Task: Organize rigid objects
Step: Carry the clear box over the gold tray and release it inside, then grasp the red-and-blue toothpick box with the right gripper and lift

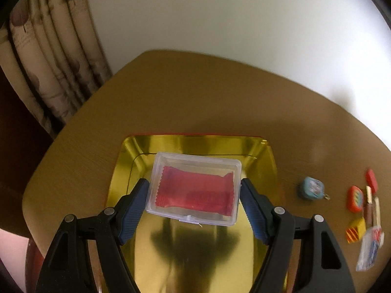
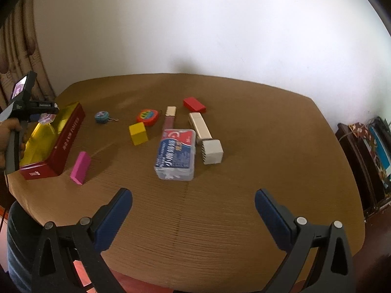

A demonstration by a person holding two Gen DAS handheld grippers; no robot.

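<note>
My left gripper (image 1: 195,188) is shut on a clear plastic box (image 1: 195,188) with a red packet inside, held over the gold inside of a red tin (image 1: 266,156). The tin also shows in the right wrist view (image 2: 66,136), at the table's left. My right gripper (image 2: 193,200) is open and empty above the table's front. Ahead of it lie a clear floss-pick box with a blue label (image 2: 176,154), a white block (image 2: 212,151), a gold-white stick (image 2: 200,124), a yellow cube (image 2: 138,133) and a pink block (image 2: 80,168).
Farther back are a red block (image 2: 194,105), an orange tape measure (image 2: 147,116), a blue round tape (image 2: 101,116) and a lip gloss tube (image 2: 169,118). A curtain (image 1: 48,61) hangs left of the brown table (image 2: 244,195). Dark furniture (image 2: 366,151) stands at the right.
</note>
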